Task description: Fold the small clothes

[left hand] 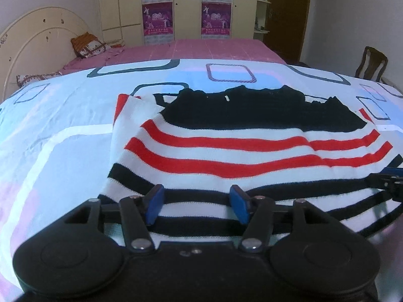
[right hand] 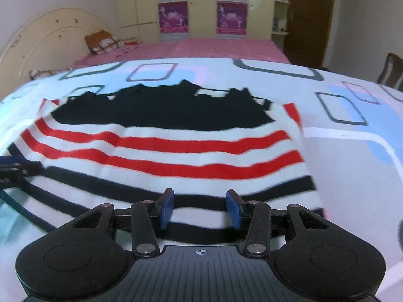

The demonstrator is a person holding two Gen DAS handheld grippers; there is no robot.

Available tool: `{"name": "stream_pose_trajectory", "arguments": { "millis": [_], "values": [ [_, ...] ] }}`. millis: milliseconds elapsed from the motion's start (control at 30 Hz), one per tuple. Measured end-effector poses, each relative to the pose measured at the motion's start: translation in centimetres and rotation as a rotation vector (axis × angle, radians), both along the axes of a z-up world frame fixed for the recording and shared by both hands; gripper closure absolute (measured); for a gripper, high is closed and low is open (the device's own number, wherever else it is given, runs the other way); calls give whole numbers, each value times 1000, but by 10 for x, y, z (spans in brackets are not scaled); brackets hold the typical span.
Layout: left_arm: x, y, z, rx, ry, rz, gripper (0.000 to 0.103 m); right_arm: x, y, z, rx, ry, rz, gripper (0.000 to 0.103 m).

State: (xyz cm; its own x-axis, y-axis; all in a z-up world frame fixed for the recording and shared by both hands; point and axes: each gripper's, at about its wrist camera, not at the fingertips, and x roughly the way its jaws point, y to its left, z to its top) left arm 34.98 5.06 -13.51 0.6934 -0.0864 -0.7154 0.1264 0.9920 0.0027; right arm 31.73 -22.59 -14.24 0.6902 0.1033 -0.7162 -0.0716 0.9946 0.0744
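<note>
The left view shows the top's [left hand: 226,151] folded left edge; the right view its right edge. The top [right hand: 163,151], striped red, black and white with a black upper part, lies flat on the sheet [right hand: 352,176]. Left claw [left hand: 197,205] and right claw [right hand: 200,207] both gape over its near hem, grasping nothing.

Bed under a pale printed sheet, 1 striped garment on it.

The bed [left hand: 214,50] carries a pale blue-and-white sheet [left hand: 63,125] printed with rounded rectangles, spread over its near part; pink bedding shows beyond. A striped knit garment [left hand: 226,151], red, white and black with a solid black upper part, lies flat on the sheet. Patterned pillows [left hand: 88,45] rest by the headboard.
</note>
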Motion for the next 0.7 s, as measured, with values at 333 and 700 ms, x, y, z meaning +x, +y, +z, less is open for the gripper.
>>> {"name": "stream_pose_trajectory", "arguments": {
  "millis": [333, 700],
  "values": [
    [-3, 5, 8, -14, 32, -17, 43, -18, 3, -1, -76, 22, -51, 59],
    [-11, 10, 23, -75, 99, -4, 24, -12, 14, 30, 6, -7, -30, 59]
  ]
}}
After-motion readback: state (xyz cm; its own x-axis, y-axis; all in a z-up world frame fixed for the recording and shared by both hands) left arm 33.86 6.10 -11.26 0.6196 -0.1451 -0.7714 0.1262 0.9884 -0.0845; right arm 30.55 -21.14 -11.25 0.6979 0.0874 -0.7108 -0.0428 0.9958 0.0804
